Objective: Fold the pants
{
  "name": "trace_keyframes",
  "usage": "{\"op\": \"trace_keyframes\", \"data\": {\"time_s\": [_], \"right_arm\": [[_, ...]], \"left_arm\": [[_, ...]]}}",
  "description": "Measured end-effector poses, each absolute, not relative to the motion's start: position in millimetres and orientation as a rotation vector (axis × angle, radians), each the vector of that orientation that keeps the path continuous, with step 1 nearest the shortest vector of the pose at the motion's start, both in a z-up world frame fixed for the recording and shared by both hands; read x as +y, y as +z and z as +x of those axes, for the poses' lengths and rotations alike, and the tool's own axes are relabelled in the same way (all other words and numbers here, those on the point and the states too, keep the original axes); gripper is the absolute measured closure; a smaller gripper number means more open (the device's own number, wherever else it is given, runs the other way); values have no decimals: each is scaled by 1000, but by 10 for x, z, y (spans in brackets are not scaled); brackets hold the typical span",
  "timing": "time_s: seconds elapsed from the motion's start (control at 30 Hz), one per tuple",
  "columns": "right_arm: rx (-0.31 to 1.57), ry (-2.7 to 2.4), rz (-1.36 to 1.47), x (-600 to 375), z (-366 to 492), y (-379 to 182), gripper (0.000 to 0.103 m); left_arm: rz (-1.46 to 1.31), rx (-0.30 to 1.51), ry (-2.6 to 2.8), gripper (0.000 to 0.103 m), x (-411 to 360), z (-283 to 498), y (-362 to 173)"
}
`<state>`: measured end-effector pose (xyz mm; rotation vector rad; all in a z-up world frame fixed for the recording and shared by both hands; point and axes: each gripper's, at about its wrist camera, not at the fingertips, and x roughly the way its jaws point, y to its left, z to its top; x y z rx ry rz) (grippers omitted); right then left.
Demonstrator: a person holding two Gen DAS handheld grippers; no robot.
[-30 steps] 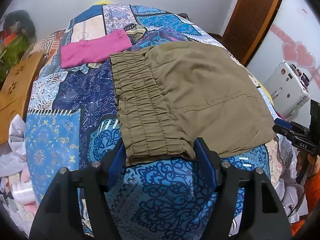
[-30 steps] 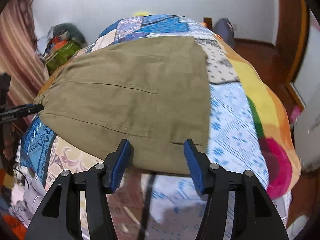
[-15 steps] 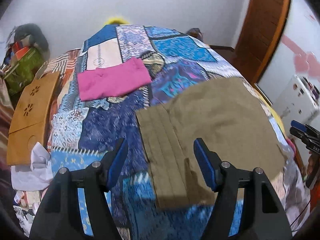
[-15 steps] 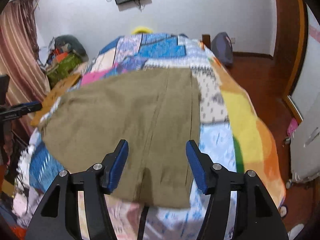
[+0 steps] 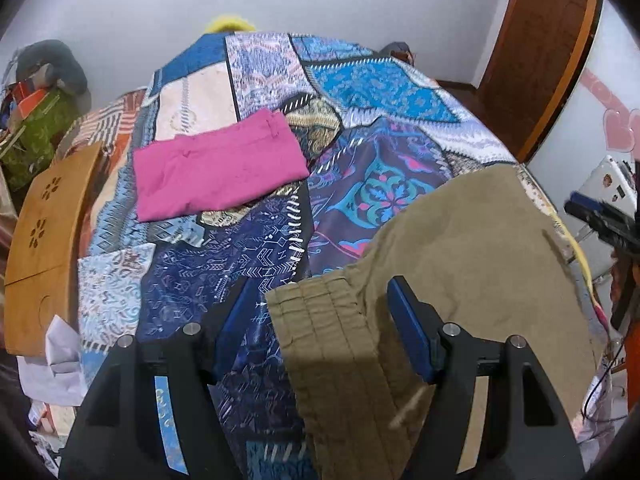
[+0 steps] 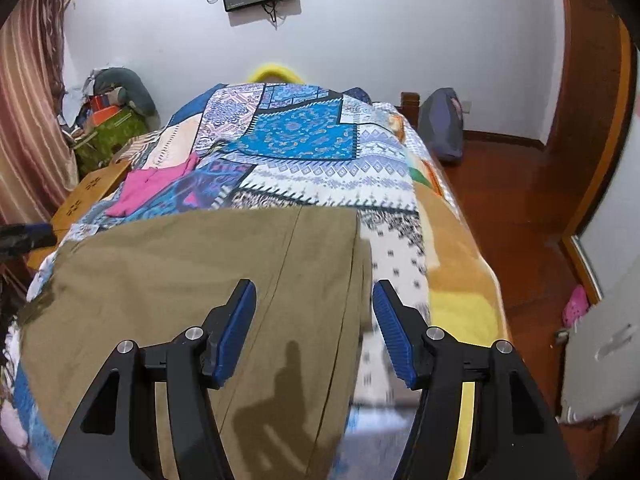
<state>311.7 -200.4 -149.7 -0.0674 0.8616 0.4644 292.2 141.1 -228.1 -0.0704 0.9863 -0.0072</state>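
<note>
Both grippers, left gripper (image 5: 320, 312) & right gripper (image 6: 314, 314), open w/ nothing gripped, right just widened; above folded khaki pants (image 5: 460, 264) on bed (image 5: 260, 260).

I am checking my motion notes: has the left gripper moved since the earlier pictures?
Yes. The left gripper has gone forward over the olive pants, towards the pink cloth, which lies in its place.
</note>
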Motion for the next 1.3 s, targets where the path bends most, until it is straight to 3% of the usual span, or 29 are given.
{"op": "trace_keyframes", "data": {"time_s": [0.27,0.37,0.47,0.67,0.9,1.03,1.23,1.3], "right_arm": [[940,467,-107,-1751,3757,-1901,46],[988,464,-112,-1727,3922,-2108,60],[975,461,-145,-1689,3913,-2155,61],[983,447,-172,-1687,3875,-2132,61],[947,511,-137,-1608,3615,-1604,60],[934,658,-80,-1383,3302,-1356,50],[1053,790,-132,-930,2979,-1656,49],[1122,791,-163,-863,2900,-1857,49]], "left_arm": [[-159,1029,-18,33,1574,3055,-2604],[-165,1019,6,33,1603,3050,-2619],[-202,1023,23,32,1676,3048,-2643],[-275,1056,30,32,1745,3060,-2675],[-153,969,9,33,1518,2920,-2176],[-136,948,-80,33,1251,2879,-2045],[-27,1080,-104,33,877,2959,-2455],[42,1058,-74,25,815,2884,-2545]]}}
